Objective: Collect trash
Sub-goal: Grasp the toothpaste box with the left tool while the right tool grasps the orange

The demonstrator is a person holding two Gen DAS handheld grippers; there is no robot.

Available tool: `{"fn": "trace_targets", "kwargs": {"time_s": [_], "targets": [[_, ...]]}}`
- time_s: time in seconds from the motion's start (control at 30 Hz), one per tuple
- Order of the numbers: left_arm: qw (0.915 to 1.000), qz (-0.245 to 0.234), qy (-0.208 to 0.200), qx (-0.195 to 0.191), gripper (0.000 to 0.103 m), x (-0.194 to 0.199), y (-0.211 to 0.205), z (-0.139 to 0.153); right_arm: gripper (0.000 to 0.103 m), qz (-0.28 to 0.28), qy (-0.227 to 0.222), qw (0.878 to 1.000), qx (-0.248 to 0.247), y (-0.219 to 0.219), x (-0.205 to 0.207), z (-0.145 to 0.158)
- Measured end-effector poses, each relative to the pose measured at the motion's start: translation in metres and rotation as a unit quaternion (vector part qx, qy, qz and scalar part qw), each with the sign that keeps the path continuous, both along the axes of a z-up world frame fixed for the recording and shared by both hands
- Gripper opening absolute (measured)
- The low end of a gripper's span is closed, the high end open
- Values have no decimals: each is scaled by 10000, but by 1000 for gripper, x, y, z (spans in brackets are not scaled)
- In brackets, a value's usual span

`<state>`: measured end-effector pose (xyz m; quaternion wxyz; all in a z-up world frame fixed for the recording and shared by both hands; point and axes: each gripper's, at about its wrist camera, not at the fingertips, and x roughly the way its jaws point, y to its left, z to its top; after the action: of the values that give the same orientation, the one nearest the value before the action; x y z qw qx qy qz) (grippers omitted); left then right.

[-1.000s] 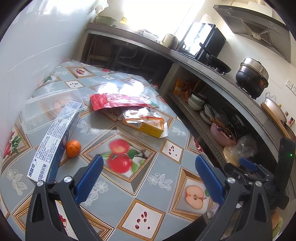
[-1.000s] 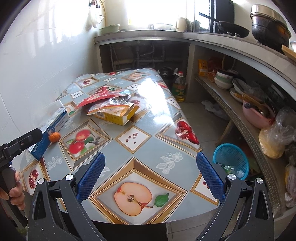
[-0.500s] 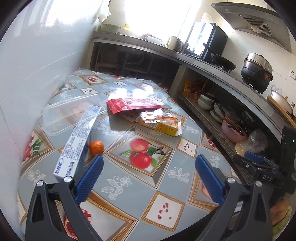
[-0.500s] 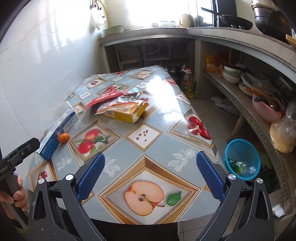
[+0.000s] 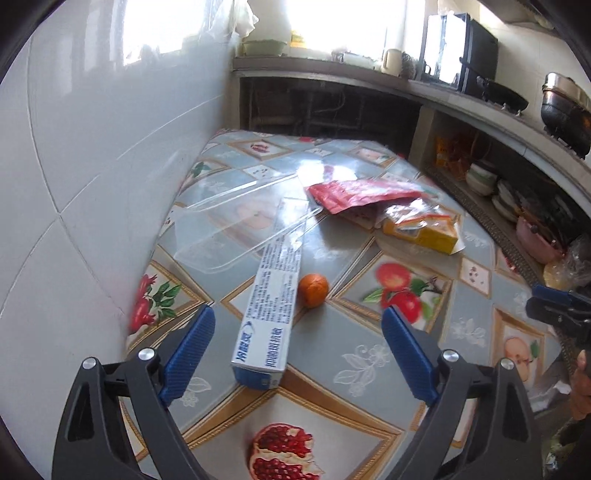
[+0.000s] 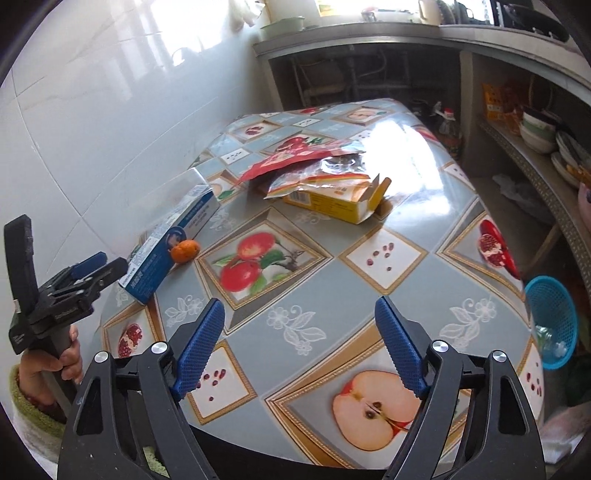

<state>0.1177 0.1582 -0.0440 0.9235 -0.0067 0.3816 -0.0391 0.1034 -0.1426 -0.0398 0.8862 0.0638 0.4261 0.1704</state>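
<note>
Fruit-print table [image 5: 373, 354], toothpaste box [image 5: 271, 299] between narrowing left tongs [image 5: 297, 349]

Bright daylight from blown-out windows [image 5: 332, 26] at the back, white glare across the glossy surface [image 6: 413, 155] and tiled wall [image 5: 92, 147], soft shadows beneath the litter, slight motion blur, strong fisheye bending, dark vignetted corners.

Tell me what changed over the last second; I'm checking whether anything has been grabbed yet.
Nothing grabbed. The left gripper closed in on the long blue-and-white carton, its near end now between the open jaws. Both grippers' jaws have just narrowed; the right gripper is empty. The small orange fruit and yellow cardboard box stayed put.
</note>
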Motion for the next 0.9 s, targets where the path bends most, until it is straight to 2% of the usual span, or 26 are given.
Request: {"fn": "trace_targets", "kwargs": {"time_s": [0.1, 0.17, 0.3, 0.4, 0.53, 0.63, 0.8, 0.9], "targets": [[9994, 50, 269, 225, 73, 9, 4, -16, 72, 154, 113, 9998, 98, 8, 5, -3], [9988, 92, 438, 205, 64, 14, 6, -23, 71, 234, 148, 9996, 111, 11, 7, -3], [9976, 116, 643, -245, 50, 14, 13, -30, 65, 376, 231, 9989, 184, 19, 13, -4], [9964, 174, 706, -433, 38, 9, 17, -28, 59, 591, 291, 9974, 305, 29, 19, -3], [9956, 262, 672, -599, 37, 2, 23, -24, 54, 1026, 333, 9934, 381, 55, 35, 0], [9962, 281, 596, -569, 37, -3, 24, -22, 53, 1486, 295, 9881, 262, 84, 51, -1], [9956, 300, 600, -652, 37, -9, 30, -24, 53, 2134, 132, 9763, -323, 138, 72, -11], [9951, 289, 624, -706, 37, -11, 31, -26, 47, 2423, 146, 9691, -436, 162, 86, -22]]}}
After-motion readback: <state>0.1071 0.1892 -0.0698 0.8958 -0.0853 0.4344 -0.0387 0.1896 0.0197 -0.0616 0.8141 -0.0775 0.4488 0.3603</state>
